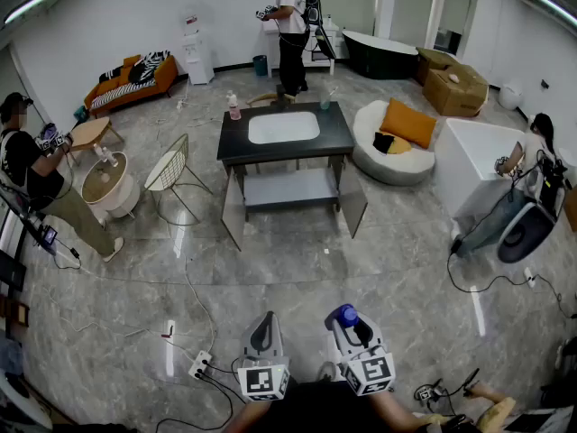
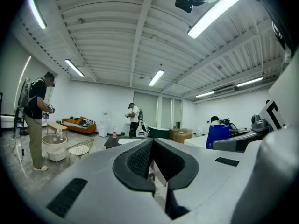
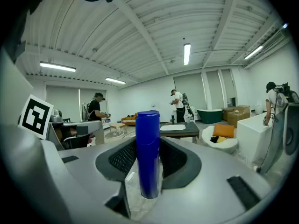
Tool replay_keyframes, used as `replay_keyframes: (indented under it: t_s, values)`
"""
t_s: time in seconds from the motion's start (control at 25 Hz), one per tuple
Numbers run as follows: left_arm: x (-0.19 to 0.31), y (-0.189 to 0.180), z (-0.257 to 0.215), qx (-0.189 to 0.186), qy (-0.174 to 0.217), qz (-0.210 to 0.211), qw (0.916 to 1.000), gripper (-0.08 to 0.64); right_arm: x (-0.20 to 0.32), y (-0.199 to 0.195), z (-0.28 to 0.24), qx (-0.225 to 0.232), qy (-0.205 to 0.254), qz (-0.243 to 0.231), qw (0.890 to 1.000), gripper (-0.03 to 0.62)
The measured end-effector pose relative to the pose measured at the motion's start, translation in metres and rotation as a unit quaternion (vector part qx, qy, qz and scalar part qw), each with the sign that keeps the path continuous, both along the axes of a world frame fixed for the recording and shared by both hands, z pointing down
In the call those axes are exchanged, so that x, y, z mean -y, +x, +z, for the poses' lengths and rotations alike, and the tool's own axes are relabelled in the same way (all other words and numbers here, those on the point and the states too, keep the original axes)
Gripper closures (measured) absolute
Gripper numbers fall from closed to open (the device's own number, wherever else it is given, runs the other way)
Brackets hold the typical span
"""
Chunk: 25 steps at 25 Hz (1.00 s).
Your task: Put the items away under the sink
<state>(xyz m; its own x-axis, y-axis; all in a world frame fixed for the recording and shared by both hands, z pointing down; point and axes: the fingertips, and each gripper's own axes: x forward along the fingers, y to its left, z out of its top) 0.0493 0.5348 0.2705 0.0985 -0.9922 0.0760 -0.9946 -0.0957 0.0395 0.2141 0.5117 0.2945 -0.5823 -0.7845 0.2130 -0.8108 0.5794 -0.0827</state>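
Right gripper [image 3: 149,169] is clamped on 1 blue bottle [image 3: 148,139], upright for carrying; left gripper [image 2: 152,148] is closed, empty. Sink cabinet [image 1: 237,142] sits well ahead, doors open, ready for it.

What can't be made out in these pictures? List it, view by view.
- Head view: the blue bottle shows only its cap; the right tongs cover the rest.
- Head view: the shelf under the sink is shaded at the back by the countertop.
- Head view: the bottles on the countertop are too small to identify.
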Motion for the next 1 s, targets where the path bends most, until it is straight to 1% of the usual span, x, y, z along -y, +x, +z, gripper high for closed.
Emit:
replay_keyframes:
  t_s: [0.28,0.36,0.48,0.6,0.76,0.92,1.0]
  values:
    - [0.009,-0.006,0.001,-0.006,0.002,0.001,1.0,0.546,0.007,-0.006,0.0,-0.002,-0.001,0.002,1.0,0.445]
    - [0.011,-0.01,0.001,-0.014,0.003,-0.001,0.9999,0.546,0.007,-0.012,-0.001,0.001,-0.004,0.001,1.0,0.445]
    - [0.013,-0.019,0.001,-0.009,0.001,0.005,0.9999,0.546,0.008,-0.025,-0.008,0.006,-0.007,-0.001,1.0,0.445]
    - [0.012,-0.029,0.003,-0.013,0.001,0.007,0.9999,0.546,0.008,-0.035,-0.006,0.004,-0.01,0.002,1.0,0.446]
    - [0.015,-0.043,0.005,-0.033,0.007,0.009,0.9994,0.546,0.01,-0.049,-0.003,0.001,-0.004,0.004,1.0,0.446]
    - [0.02,-0.065,0.009,-0.036,-0.001,0.013,0.9993,0.546,0.017,-0.068,-0.003,-0.004,0.002,0.008,1.0,0.446]
    - [0.024,-0.077,0.011,-0.049,0.001,0.015,0.9987,0.546,0.019,-0.081,-0.001,-0.004,-0.003,0.014,1.0,0.445]
